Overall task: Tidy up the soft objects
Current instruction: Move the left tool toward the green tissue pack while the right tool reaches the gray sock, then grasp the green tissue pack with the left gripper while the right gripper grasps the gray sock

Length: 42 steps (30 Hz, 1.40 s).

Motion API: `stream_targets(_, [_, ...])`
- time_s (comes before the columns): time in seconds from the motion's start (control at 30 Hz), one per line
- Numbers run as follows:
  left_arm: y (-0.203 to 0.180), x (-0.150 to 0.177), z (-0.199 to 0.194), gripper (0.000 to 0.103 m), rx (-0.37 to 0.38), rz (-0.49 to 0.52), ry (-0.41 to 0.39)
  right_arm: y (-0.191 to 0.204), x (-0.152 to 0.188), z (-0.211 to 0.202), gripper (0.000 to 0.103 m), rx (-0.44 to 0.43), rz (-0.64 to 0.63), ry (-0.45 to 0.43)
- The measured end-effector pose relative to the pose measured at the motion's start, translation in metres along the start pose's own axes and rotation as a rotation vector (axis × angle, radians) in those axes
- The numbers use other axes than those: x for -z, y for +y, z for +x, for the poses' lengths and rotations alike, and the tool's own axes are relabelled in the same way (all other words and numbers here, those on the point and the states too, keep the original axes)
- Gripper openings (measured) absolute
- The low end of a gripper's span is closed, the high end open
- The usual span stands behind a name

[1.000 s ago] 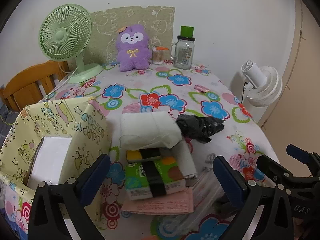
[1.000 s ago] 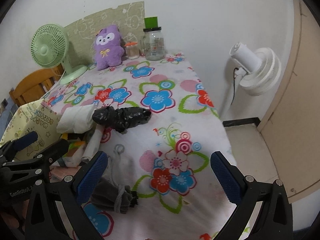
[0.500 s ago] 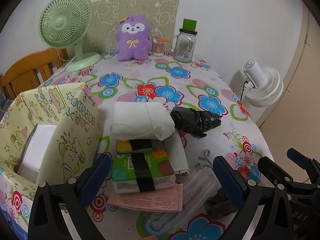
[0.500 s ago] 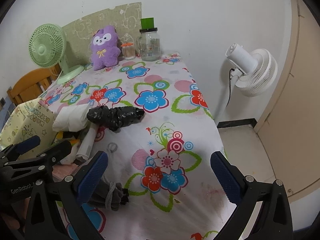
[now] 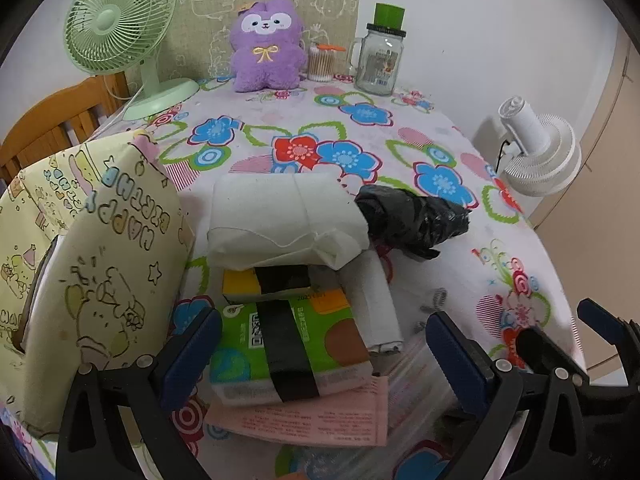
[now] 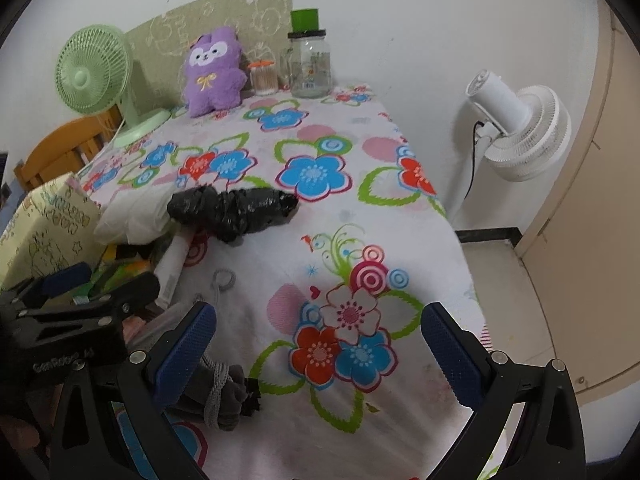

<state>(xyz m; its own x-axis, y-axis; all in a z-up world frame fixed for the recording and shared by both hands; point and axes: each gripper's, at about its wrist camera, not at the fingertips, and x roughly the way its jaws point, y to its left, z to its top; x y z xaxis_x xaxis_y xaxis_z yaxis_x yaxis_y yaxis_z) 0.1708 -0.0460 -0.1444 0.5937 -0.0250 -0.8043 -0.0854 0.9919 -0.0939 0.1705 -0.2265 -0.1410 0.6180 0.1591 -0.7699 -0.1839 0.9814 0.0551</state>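
Observation:
A pile of soft things lies on the flowered table: a white cloth bundle, a green tissue pack with black tape, a yellow-black pack, a white roll, a pink packet and a black plastic bundle. A yellow cartoon-print bag stands open at the left. My left gripper is open just above the green pack. My right gripper is open and empty over the table's right part; a grey tied cloth lies by its left finger. The black bundle shows ahead.
A purple plush, a green desk fan, a cotton-swab jar and a glass mug jar stand at the back. A white floor fan stands beyond the right table edge. A wooden chair is at the left.
Both grippers have moved forward and slightly up over the table; the pile looks closer in the left view. Both stay open and nothing was picked up.

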Motion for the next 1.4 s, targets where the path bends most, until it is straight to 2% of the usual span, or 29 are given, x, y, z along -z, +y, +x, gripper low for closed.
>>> stream_targets(0.47, [-0.004, 0.003, 0.013, 0.103, -0.075, 0.064, 0.016, 0.002, 0.010, 0.012, 0.103, -0.069, 0.049, 0.075])
stream_targets(0.8, [0.000, 0.010, 0.020, 0.103, -0.136, 0.054, 0.060, 0.005, 0.014, 0.015, 0.103, -0.085, 0.047, 0.124])
stream_targets(0.93, [0.006, 0.012, 0.027, 0.103, -0.088, 0.010, 0.105, 0.006, 0.016, 0.015, 0.103, -0.086, 0.054, 0.137])
stream_targets(1.27, [0.005, 0.015, 0.026, 0.102, -0.090, 0.023, 0.104, 0.008, 0.018, 0.013, 0.103, -0.092, 0.059, 0.151])
stream_targets(1.4, [0.006, 0.014, 0.026, 0.096, -0.084, 0.026, 0.100, 0.008, 0.020, 0.011, 0.103, -0.105, 0.057, 0.159])
